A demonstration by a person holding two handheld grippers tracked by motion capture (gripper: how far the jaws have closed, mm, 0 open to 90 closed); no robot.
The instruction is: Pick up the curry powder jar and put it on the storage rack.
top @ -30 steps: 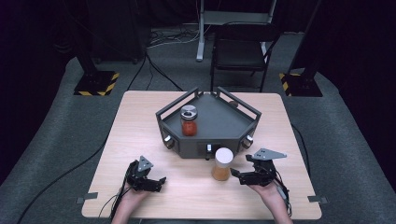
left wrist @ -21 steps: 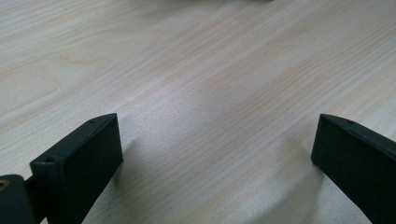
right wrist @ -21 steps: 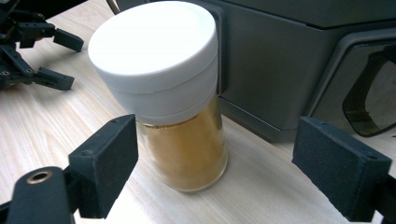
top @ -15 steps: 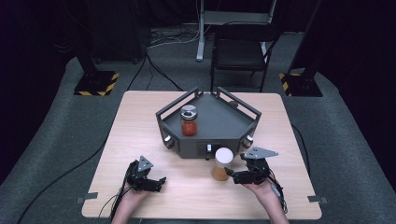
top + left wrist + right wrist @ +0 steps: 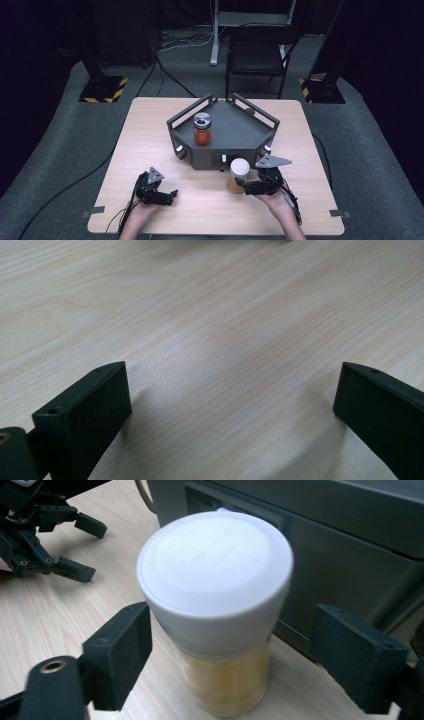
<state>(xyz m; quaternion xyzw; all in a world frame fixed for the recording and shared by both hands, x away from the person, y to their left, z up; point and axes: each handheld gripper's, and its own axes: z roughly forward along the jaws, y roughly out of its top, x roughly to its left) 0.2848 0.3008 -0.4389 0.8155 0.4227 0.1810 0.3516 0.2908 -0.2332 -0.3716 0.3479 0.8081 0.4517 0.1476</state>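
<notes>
Clearly the step in hand is the grasp of the white-lidded jar point(image 5: 239, 175), which stands upright on the worktop point(image 5: 150, 145) just in front of the dark tray point(image 5: 235, 130), near its front wall. The right gripper point(image 5: 246, 186) has its jaws spread wide, one on each side of the jar, and in the right gripper view neither pad seems to touch it yet; the left one looks very near the lid point(image 5: 215, 565), the right one well apart. To do this well, I would centre the gripper first so both jaws meet the jar together, otherwise the nearer pad may push it sideways or tip it against the tray. It would also be wiser to drop the jaws a little and close on the amber body below the lid, since the lid flares wider and a grip on its edge could slip. Close slowly; the wall looks smooth and probably hard. The left gripper point(image 5: 159, 194) rests open over bare wood, well away, and can stay there. A second jar with red contents point(image 5: 202, 129) stands inside the tray and is not in the way.
</notes>
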